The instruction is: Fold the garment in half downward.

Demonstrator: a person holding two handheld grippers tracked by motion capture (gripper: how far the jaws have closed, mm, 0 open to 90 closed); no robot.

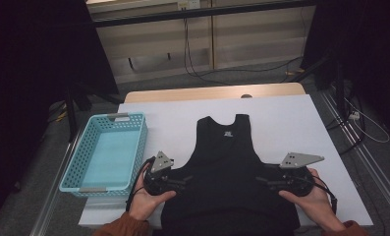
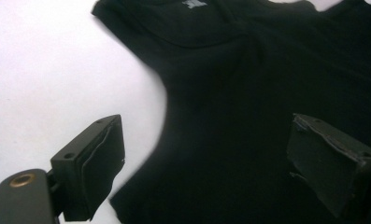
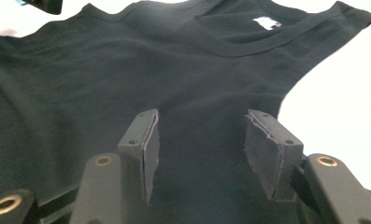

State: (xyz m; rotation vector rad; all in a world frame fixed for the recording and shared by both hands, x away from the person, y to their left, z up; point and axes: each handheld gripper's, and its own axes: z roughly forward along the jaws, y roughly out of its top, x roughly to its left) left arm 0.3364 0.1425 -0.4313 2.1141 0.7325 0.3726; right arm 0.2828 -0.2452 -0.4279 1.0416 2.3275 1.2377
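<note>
A lab is suggested by dark curtains (image 1: 30, 73), loose cables (image 1: 197, 69) and a white-covered worktop (image 1: 291, 123).

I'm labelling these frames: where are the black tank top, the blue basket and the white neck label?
black tank top (image 1: 227, 162), high view, chest.
blue basket (image 1: 82, 152), high view, left wall.
white neck label (image 3: 266, 22), right gripper view, label's middle.

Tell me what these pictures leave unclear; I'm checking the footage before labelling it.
- Black tank top: its hem runs off the bottom edge of the high view.
- White neck label: print too small and blurred in the right gripper view.
- Turquoise basket: its near inner wall is hidden by its own rim.
- Left gripper and right gripper: jaws dark against dark fabric; contact unclear.
</note>
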